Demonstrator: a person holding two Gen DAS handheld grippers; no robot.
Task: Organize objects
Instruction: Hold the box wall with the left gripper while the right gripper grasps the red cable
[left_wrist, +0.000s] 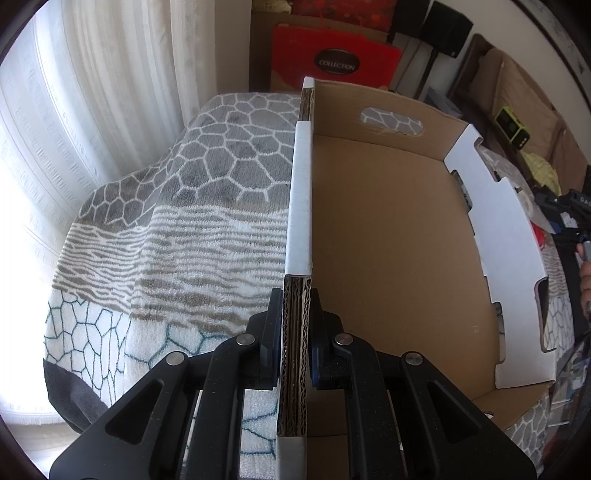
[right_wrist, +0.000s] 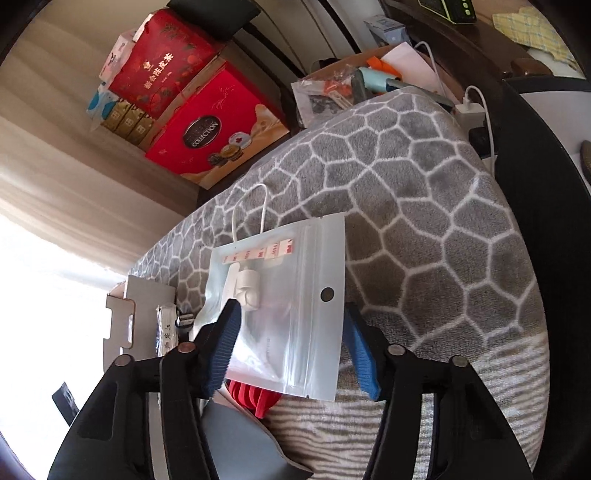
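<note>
Two grippers are at work over a bed covered by a grey and white patterned blanket (right_wrist: 424, 192). The left gripper (left_wrist: 297, 332) is clamped tight on the near left wall of an open cardboard box (left_wrist: 384, 258), whose brown floor is bare. The right gripper (right_wrist: 291, 354) stands partly open around a frosted zip bag (right_wrist: 295, 295) lying flat on the blanket; its blue pads (right_wrist: 360, 354) flank the bag's sides without clearly pressing it. A red object (right_wrist: 255, 400) peeks from under the bag's near edge.
</note>
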